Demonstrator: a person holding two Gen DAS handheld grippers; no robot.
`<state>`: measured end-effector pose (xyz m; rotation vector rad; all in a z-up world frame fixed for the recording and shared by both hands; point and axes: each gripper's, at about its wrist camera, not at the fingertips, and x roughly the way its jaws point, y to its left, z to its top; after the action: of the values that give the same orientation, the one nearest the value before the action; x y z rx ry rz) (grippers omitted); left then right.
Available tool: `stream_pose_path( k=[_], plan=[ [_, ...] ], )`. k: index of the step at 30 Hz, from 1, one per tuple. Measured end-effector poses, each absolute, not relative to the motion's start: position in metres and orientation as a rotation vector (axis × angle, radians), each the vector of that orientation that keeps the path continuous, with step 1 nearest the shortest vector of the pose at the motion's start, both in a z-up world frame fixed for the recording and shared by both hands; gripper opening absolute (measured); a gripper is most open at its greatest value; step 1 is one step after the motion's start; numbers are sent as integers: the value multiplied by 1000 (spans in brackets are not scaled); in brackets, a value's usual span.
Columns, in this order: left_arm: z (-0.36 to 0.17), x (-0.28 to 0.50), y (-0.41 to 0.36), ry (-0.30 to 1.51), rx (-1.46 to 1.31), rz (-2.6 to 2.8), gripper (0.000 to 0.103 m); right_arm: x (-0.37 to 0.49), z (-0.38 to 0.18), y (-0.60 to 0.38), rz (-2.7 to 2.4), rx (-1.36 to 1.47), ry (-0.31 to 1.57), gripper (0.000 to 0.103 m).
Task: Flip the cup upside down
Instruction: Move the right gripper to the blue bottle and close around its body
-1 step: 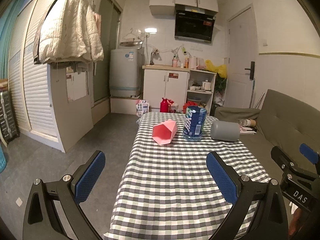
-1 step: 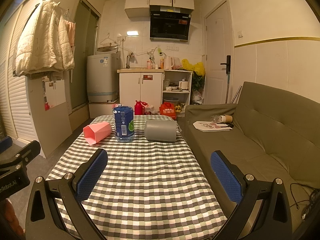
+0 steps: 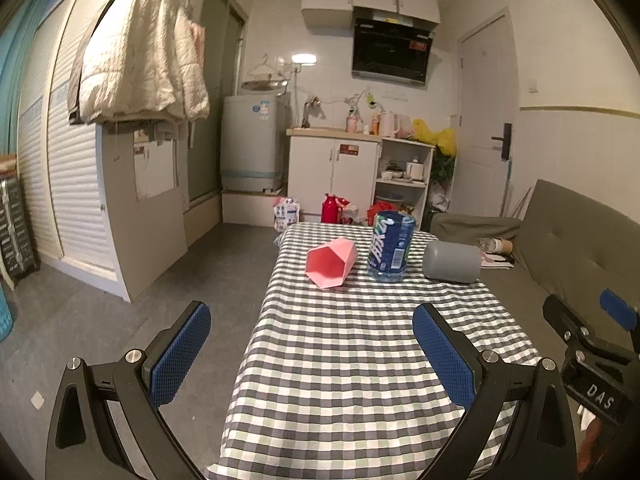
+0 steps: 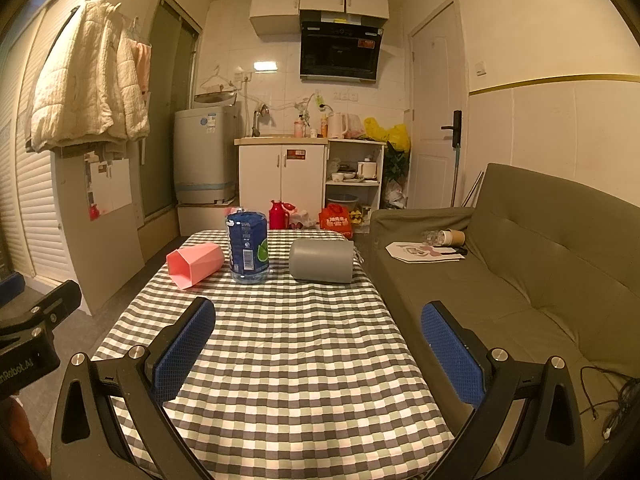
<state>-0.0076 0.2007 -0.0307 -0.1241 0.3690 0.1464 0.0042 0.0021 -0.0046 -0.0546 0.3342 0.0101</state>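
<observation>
- Left wrist view: the left gripper (image 3: 311, 344) hangs over the near left edge of the table (image 3: 352, 364), its blue-padded fingers (image 3: 180, 354) spread wide and holding nothing.
- At the far end of the checked tablecloth the pink cup (image 3: 330, 262) lies on its side, its open mouth facing the near left.
- Just right of it a blue-labelled bottle (image 3: 391, 246) stands upright, close to the pink cup; whether they touch cannot be told.
- Further right the grey cup (image 3: 452, 262) also lies on its side, a little apart from the bottle, near the table's right edge.
- Part of the right gripper (image 3: 592, 344) shows at the right edge of this view, over the sofa (image 3: 576, 248) side.
- Right wrist view: the right gripper (image 4: 318, 344) is held above the near half of the table (image 4: 280, 360), fingers (image 4: 452, 352) parted wide, nothing between them.
- The pink cup (image 4: 195, 264) rests on its side at the far left, the bottle (image 4: 247, 246) stands upright just beside it, and the grey cup (image 4: 322, 260) lies on its side at the far right, its closed base facing left.
- All three things sit well apart from both grippers.
- The olive sofa (image 4: 520, 264) runs along the table's right side, with papers and a paper cup (image 4: 454, 236) lying on its seat.
- The black body of the left gripper (image 4: 32, 340) shows at the left edge.
</observation>
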Motion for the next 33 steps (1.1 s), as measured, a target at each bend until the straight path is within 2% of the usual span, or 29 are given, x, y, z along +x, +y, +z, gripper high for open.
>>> stream_pose_path(
  k=[10,16,24,33],
  plan=[
    [-27,48,228,477,-137,196,103,31,5,10,83,-59,360,103],
    [-31,102,254,521,-162,214,103,118,7,31,162,-69,443,103],
    [-51,165,273,569,-122,241,103,230,-35,77,233,-141,583,103],
    [-73,193,286,616,-130,240,103,299,-68,86,197,-79,628,103]
  ],
)
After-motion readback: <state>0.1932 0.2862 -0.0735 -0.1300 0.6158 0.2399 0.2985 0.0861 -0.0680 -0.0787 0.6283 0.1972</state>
